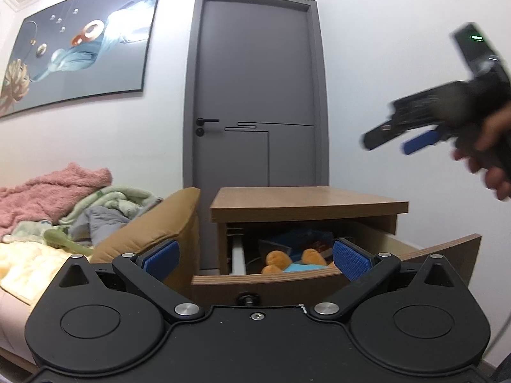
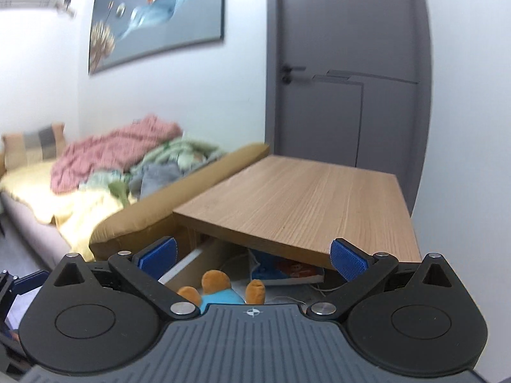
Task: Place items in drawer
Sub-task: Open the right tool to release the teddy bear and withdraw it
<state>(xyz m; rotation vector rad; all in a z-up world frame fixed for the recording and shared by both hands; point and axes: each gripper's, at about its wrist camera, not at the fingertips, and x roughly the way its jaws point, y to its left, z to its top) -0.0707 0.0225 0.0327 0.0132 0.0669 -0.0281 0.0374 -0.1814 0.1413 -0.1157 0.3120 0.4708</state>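
Drawer of the wooden nightstand is pulled open, and the items sit inside: an orange-and-teal plush toy lies toward the front, with a glossy book or packet behind it under the worktop overhang. Some thin white cord shows near the book in the right wrist view.

Left gripper hovers low in front of the drawer face, jaws spread wide and empty, just above the small dark knob. Right gripper is up over the drawer mouth, jaws spread too, nothing pinched; in the left view it shows blurred, held in a hand.

Judgement: placing looks done, so closing is likely the step left. To do it well, push square on the drawer front near the knob, straight along the visible metal runner. Keep the right gripper clear of the gap. Check the plush's raised limbs sit below the worktop edge, or they may snag.

Materials: nightstand is flat wood-grain laminate, hard with sharp edges. Plush is soft, rounded, compressible. Blue jaw pads are ribbed rubber. Bed beside the stand carries fuzzy pink, green and yellow blankets, with a tan padded frame.
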